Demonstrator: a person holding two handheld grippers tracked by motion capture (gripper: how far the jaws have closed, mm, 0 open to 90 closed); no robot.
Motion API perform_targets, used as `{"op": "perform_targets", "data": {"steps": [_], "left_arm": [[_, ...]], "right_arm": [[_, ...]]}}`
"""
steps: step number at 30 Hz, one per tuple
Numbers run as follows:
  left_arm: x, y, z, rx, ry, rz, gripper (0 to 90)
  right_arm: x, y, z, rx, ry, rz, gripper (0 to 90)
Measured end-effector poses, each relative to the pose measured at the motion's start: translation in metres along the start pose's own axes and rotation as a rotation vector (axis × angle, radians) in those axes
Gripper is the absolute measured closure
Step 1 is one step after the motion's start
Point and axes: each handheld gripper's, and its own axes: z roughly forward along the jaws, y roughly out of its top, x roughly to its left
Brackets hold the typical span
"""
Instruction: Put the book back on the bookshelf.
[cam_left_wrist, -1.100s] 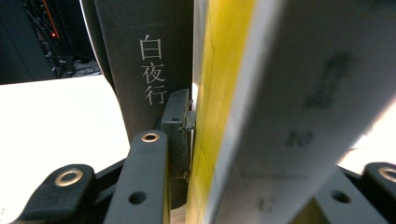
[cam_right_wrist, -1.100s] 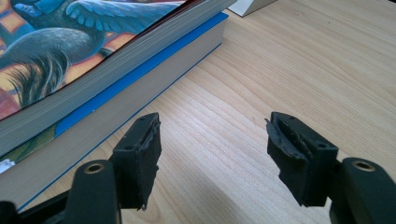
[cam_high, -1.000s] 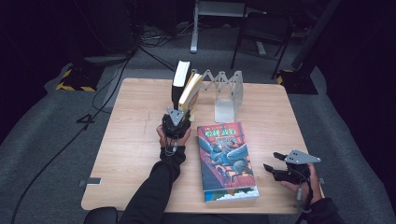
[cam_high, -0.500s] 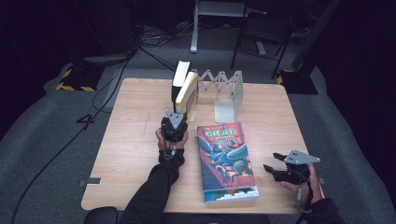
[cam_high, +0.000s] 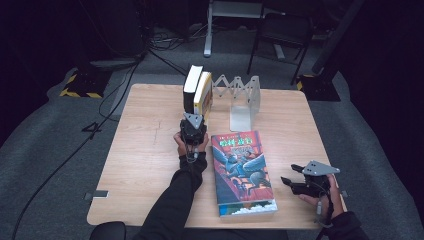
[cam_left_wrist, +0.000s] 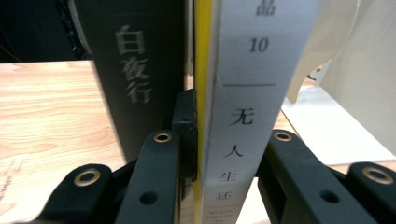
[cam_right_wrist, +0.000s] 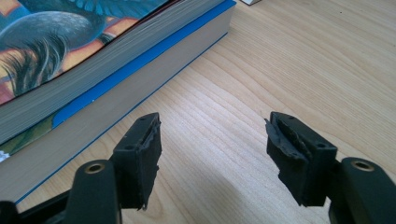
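The left gripper has its jaws clamped across the spine of the white-spined book, low down, and that book stands upright at the far middle of the desk, pressed against the black book on one side, with the folding metal bookend just beside the pair. It looks like a slim paperback: light, stiff enough along the spine, but the glossy jacket could slide in the pads, and a hold this low would let it tip, so a squarer bite nearer mid-spine seems safer. The right gripper hovers over bare wood near the desk's right front corner, jaws spread wide, holding nothing. Just beside it lies the large illustrated book, flat, thick and surely heavier; its fore-edge is the place to pinch. The desk is pale, smooth wood grain, offering little friction. Around it: dark room, grey carpet, cables, a chair behind.
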Motion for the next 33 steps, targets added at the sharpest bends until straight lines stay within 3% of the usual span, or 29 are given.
{"op": "perform_targets", "data": {"steps": [4, 8, 10, 13, 14, 19, 26, 30, 33], "left_arm": [[-0.002, 0.001, 0.003, -0.002, 0.003, -0.016, 74.4], [0.003, 0.001, 0.004, -0.001, -0.025, -0.013, 73.1], [0.003, 0.001, 0.003, -0.002, -0.041, -0.017, 66.5], [0.0, 0.0, -0.004, -0.007, -0.071, 0.013, 58.1], [-0.001, -0.001, -0.008, -0.009, -0.087, 0.039, 56.6], [-0.001, -0.005, -0.018, -0.007, -0.152, 0.055, 50.0], [0.006, -0.02, -0.024, 0.015, -0.195, 0.066, 55.4], [0.008, -0.025, -0.025, 0.021, -0.204, 0.077, 68.3], [0.009, -0.024, -0.024, 0.021, -0.209, 0.094, 70.1]], "right_arm": [[0.0, 0.0, -0.001, -0.001, 0.002, -0.001, 35.2], [-0.001, 0.0, 0.0, 0.002, 0.003, 0.0, 35.1], [0.0, 0.0, 0.0, 0.0, 0.006, 0.0, 35.0], [0.0, 0.0, -0.001, -0.001, 0.006, 0.002, 34.7], [0.0, 0.0, -0.001, 0.001, 0.005, 0.001, 34.7], [-0.001, -0.001, -0.002, 0.003, 0.003, -0.001, 34.8], [-0.001, -0.001, -0.002, 0.0, 0.005, 0.003, 34.7], [-0.001, -0.001, -0.002, 0.004, 0.008, 0.0, 34.8], [0.0, -0.001, -0.001, 0.009, 0.008, 0.002, 35.0]]}}
